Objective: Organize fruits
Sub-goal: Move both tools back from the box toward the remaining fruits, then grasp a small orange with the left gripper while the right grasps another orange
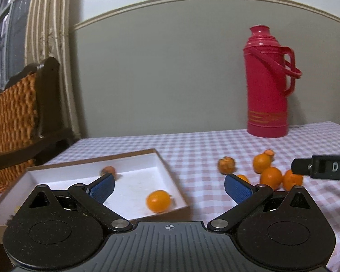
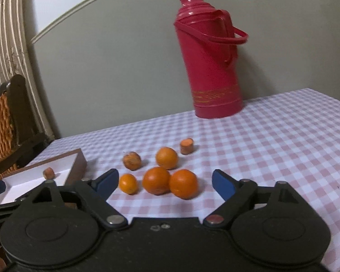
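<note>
A: Right wrist view: how is the fruit judged to handle?

B: The oranges (image 2: 168, 180) are judged light, round and firm-skinned, so rolling on the checked cloth (image 2: 283, 149) is expected if they are nudged. A hold across the widest part, at mid-height, is advised, with gentle pressure so the peel is not bruised. The wrinkled fruit (image 2: 132, 160) behind them is judged softer and should be pinched less.

A: Where is the fruit placed against the jaws?

B: The right gripper (image 2: 165, 180) is held with jaws wide and nothing between the pads. Three oranges are seen just ahead of the fingertips, within the span of the gap; the two larger ones are touching, the small orange (image 2: 128, 183) lies near the left pad. No contact can be confirmed.

A: And the other side?

B: The left gripper (image 1: 170, 187) is also seen wide and empty. An orange in the tray (image 1: 159, 200) lies ahead of it, inside the white tray (image 1: 167, 170), between the pads in view but clear of them. A small brownish piece (image 1: 109, 170) sits further back in the tray. The red flask (image 2: 209, 59) stands well apart.
</note>
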{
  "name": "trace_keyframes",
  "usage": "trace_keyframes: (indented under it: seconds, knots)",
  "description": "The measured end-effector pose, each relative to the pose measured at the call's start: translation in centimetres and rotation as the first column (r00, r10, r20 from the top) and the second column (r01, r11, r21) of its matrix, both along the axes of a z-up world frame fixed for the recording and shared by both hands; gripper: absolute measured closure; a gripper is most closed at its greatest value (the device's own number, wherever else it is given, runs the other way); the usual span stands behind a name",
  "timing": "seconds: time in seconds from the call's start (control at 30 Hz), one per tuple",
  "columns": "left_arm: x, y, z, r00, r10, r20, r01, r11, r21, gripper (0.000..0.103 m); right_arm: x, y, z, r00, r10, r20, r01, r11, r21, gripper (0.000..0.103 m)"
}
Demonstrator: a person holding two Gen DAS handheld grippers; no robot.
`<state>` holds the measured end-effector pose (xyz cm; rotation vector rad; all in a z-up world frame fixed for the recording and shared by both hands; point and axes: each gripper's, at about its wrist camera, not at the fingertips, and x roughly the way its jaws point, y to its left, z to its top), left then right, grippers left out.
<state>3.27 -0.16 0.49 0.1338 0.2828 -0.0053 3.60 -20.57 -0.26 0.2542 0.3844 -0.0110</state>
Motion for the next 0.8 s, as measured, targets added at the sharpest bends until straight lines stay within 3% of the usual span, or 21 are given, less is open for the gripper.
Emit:
trace_keyframes:
  seconds: [0.13,0.6,0.8]
  knots:
    - [0.3,-1.3,-0.4,1.000,-0.029,-0.013,0.029,1.000,-0.001,0.000,-0.1,-0.8,-0.4,0.999,-0.011,-0.032,0.011,1.000,-0.004,0.026]
    - [1.5,-4.6,-2.4,0.993,-0.090,-0.071,0.094,0.994,0.055,0.000,0.5,-2.4,-1.4,0.996,-0.026,-0.089,0.029,0.999,0.035,0.028]
    - [2.3,-4.9,-2.4,0.991,-0.107,-0.079,0.110,0.993,0.031,0.000,1.3,-2.1,-1.6,0.995,-0.013,-0.097,0.014,1.000,0.015,0.030]
